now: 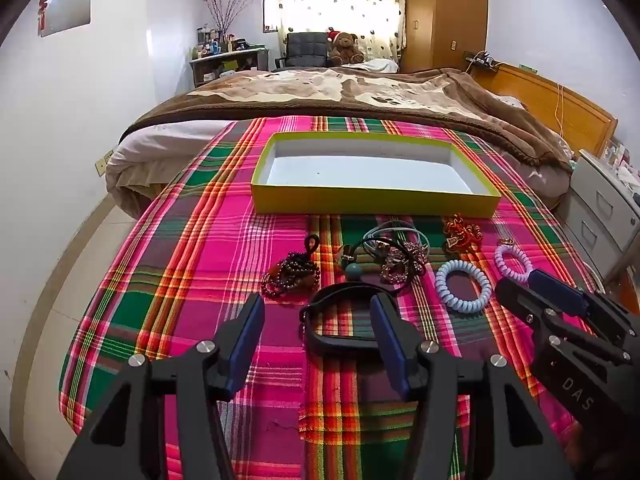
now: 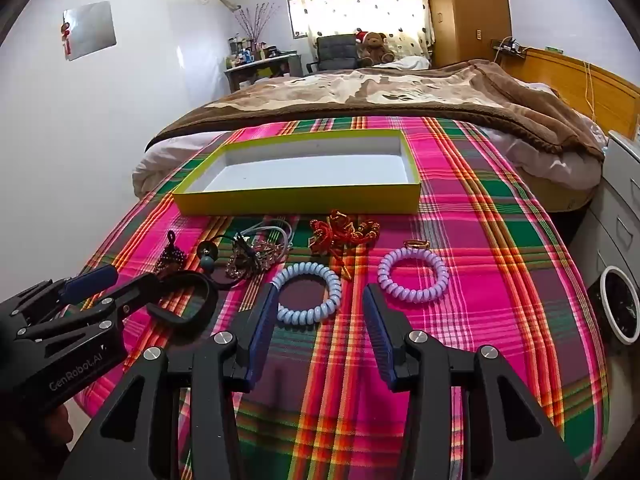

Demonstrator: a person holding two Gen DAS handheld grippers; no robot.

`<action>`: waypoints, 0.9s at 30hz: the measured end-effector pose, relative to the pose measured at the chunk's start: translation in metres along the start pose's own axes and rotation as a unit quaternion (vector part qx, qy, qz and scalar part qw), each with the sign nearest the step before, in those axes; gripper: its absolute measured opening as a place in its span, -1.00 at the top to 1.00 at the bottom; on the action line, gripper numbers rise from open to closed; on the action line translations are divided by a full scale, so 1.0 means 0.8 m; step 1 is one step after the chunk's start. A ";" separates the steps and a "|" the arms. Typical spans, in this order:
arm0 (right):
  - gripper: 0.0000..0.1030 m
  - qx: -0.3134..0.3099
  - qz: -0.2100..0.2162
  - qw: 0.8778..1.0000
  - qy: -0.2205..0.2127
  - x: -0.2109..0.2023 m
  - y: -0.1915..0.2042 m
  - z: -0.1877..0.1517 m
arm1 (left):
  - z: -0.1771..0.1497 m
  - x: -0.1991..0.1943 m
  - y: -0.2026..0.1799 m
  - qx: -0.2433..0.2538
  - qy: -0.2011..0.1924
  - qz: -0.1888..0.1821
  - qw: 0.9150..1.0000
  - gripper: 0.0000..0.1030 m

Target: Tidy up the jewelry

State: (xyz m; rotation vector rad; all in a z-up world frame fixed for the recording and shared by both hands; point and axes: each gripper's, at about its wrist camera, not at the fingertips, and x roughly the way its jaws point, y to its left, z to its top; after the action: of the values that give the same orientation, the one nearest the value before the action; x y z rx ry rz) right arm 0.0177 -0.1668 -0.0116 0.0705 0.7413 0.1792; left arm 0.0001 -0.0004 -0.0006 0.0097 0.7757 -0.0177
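An empty yellow-green box (image 1: 376, 200) (image 2: 296, 200) sits on a plaid cloth. In front of it lie dark red beads (image 1: 290, 276) (image 2: 172, 260), a tangle of hair ties and a rhinestone piece (image 1: 396, 256) (image 2: 248, 258), a red-gold ornament (image 1: 462, 234) (image 2: 344, 232), a blue coil tie (image 1: 464, 286) (image 2: 308, 294), a lilac coil tie (image 1: 512, 264) (image 2: 414, 274), a gold ring (image 2: 416, 244) and a black band (image 1: 340, 316) (image 2: 188, 300). My left gripper (image 1: 318, 330) (image 2: 120, 280) is open around the black band's right side. My right gripper (image 2: 320, 320) (image 1: 520, 284) is open just before the blue coil.
The plaid cloth (image 1: 200, 280) covers a table at the foot of a bed with a brown blanket (image 1: 340, 92). A grey drawer cabinet (image 1: 604, 208) stands at the right. A white-rimmed bin (image 2: 618, 304) sits low at the right.
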 end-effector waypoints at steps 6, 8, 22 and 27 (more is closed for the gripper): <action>0.14 0.003 -0.007 1.000 0.004 -0.001 0.000 0.001 | -0.004 -0.010 0.003 -0.007 -0.007 -0.008 1.000 -0.11; 0.13 0.005 -0.009 1.000 0.004 0.000 -0.002 0.000 | -0.001 -0.005 0.002 -0.007 0.002 -0.008 1.000 -0.11; 0.13 0.003 -0.013 1.000 -0.002 -0.001 -0.002 -0.004 | -0.002 0.002 0.004 -0.006 0.003 -0.003 1.000 -0.11; 0.13 0.003 -0.020 1.000 -0.002 -0.001 -0.003 -0.005 | -0.003 0.002 0.004 -0.007 0.003 -0.003 1.000 -0.11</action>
State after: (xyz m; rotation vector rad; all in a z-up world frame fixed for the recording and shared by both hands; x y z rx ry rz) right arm 0.0144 -0.1692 -0.0146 0.0626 0.7385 0.1384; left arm -0.0006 0.0030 -0.0034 -0.0057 0.7813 -0.0181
